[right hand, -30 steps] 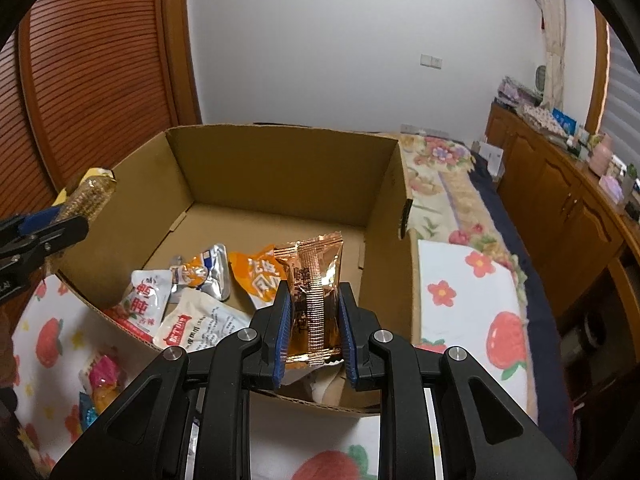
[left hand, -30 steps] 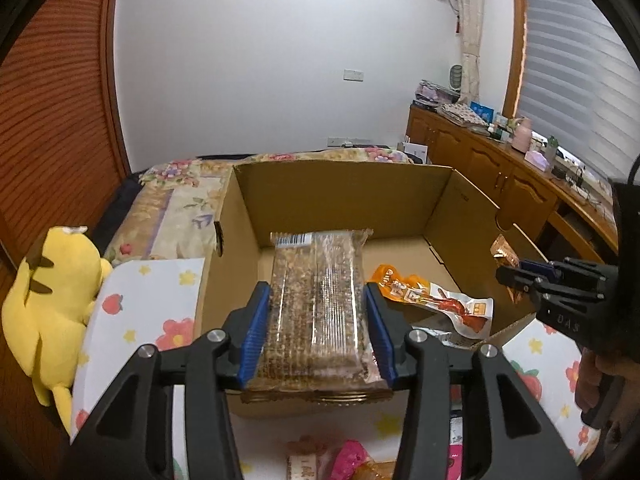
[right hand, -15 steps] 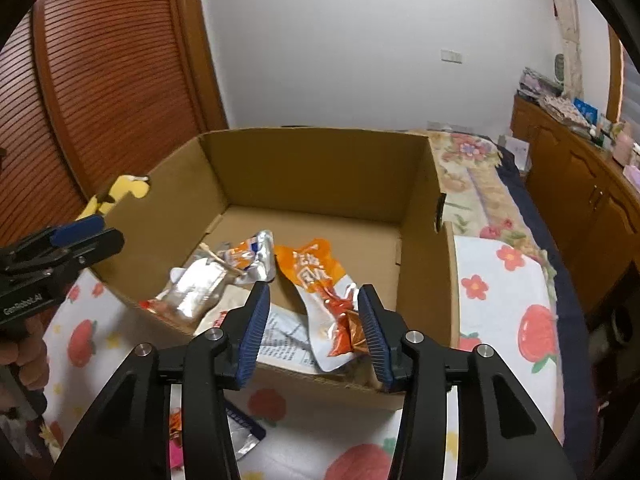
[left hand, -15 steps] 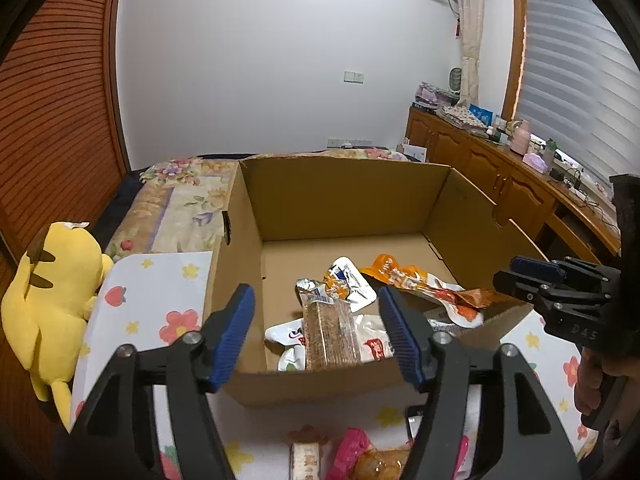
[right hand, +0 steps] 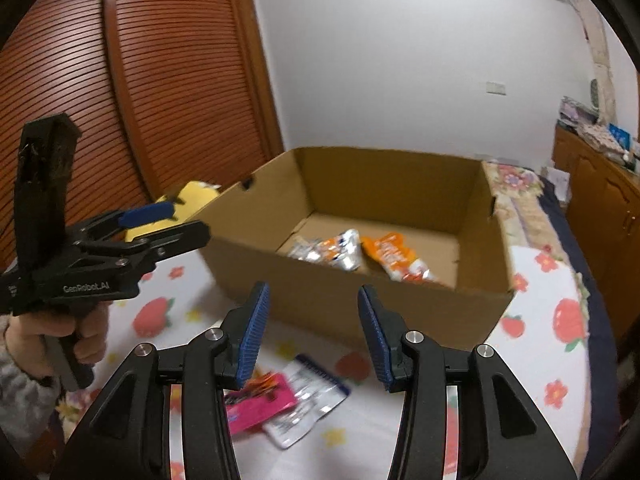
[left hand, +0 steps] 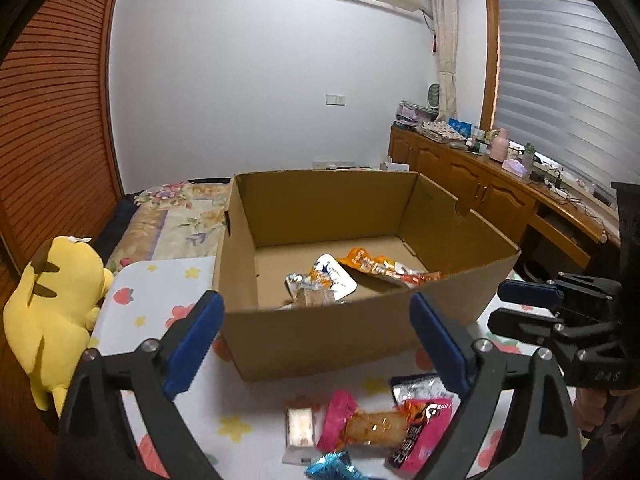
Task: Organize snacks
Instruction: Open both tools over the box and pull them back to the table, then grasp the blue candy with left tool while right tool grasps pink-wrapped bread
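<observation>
- Now the left gripper (left hand: pixel 316 340) has just been opening wide, nothing between its jaws.
- The right gripper (right hand: pixel 312 336) is released, empty.
- Snack packets (left hand: pixel 360 428) lie at 6 o'clock of the cardboard box (left hand: pixel 320 336).

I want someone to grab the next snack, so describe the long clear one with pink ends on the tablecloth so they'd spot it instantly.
Start at the open brown cardboard box on the strawberry-print tablecloth. A small pile of snacks lies on the cloth just in front of its near wall. The clear wrapper with bright pink ends lies crosswise there, between a small white-wrapped bar and a pink and black packet; it alone shows its pale filling through the plastic.
</observation>
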Action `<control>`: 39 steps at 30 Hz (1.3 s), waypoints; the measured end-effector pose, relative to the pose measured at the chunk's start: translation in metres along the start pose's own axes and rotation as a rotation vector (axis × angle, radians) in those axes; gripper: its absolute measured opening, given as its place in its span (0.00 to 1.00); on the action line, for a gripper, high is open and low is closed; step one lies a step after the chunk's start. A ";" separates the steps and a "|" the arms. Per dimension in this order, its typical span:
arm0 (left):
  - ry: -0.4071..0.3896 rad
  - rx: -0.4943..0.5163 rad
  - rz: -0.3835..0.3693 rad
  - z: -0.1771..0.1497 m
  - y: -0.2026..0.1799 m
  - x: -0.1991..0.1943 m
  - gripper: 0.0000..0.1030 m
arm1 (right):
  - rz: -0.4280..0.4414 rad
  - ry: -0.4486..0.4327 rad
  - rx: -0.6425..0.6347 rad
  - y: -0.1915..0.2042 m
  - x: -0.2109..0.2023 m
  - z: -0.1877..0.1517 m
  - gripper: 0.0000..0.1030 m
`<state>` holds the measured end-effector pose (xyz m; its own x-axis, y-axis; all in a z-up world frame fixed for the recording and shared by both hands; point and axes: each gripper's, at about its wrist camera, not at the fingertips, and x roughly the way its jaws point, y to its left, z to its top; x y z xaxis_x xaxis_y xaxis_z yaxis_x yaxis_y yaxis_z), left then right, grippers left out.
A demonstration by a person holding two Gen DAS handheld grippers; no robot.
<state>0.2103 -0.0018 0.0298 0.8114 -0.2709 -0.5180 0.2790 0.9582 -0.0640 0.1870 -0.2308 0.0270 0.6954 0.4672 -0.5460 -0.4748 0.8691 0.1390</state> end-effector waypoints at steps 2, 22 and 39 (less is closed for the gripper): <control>0.006 -0.011 -0.013 -0.009 0.002 -0.002 0.92 | 0.007 0.012 -0.018 0.008 0.003 -0.005 0.45; 0.082 -0.058 -0.003 -0.084 0.023 -0.021 0.92 | 0.064 0.210 -0.112 0.053 0.071 -0.040 0.45; 0.189 -0.101 0.010 -0.122 0.032 -0.021 0.91 | 0.058 0.370 -0.231 0.071 0.116 -0.050 0.47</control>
<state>0.1394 0.0459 -0.0658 0.7006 -0.2487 -0.6688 0.2108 0.9676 -0.1389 0.2073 -0.1226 -0.0676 0.4440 0.3879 -0.8077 -0.6449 0.7641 0.0124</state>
